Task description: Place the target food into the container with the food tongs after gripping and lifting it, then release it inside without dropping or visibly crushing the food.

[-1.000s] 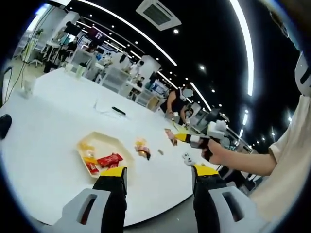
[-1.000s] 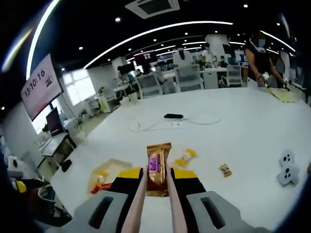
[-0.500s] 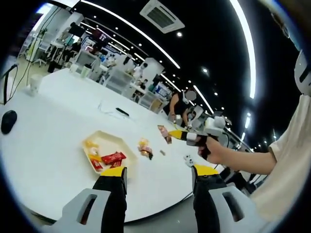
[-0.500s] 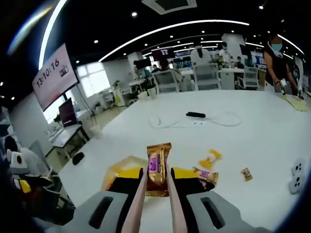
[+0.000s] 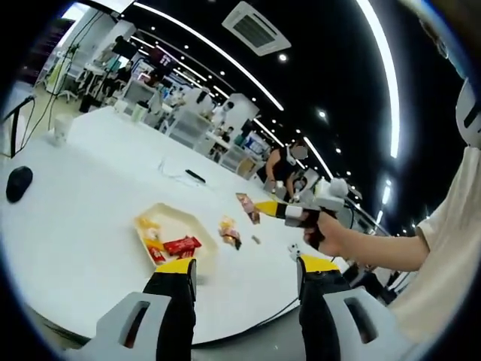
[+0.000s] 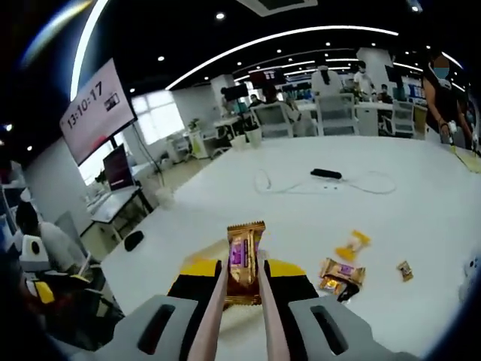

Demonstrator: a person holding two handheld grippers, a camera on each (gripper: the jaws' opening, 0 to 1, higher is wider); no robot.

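Observation:
My right gripper is shut on pink food tongs, whose tips pinch an upright gold-wrapped snack bar. In the left gripper view, that gripper comes in from the right in a person's hand and holds the bar above the table, right of the cream hexagonal tray. Red packets and yellow snacks lie in the tray. My left gripper is open and empty near the table's front edge. In the right gripper view, the tray is hidden behind the jaws.
Loose snacks lie on the white table: a gold packet, a yellow one, a small candy, and one beside the tray. A black mouse and a cabled black device rest further off. People work at the far end.
The right gripper has carried the bar in the tongs to the left, closer to the tray. Both cameras have shifted a little. The left gripper stays open.

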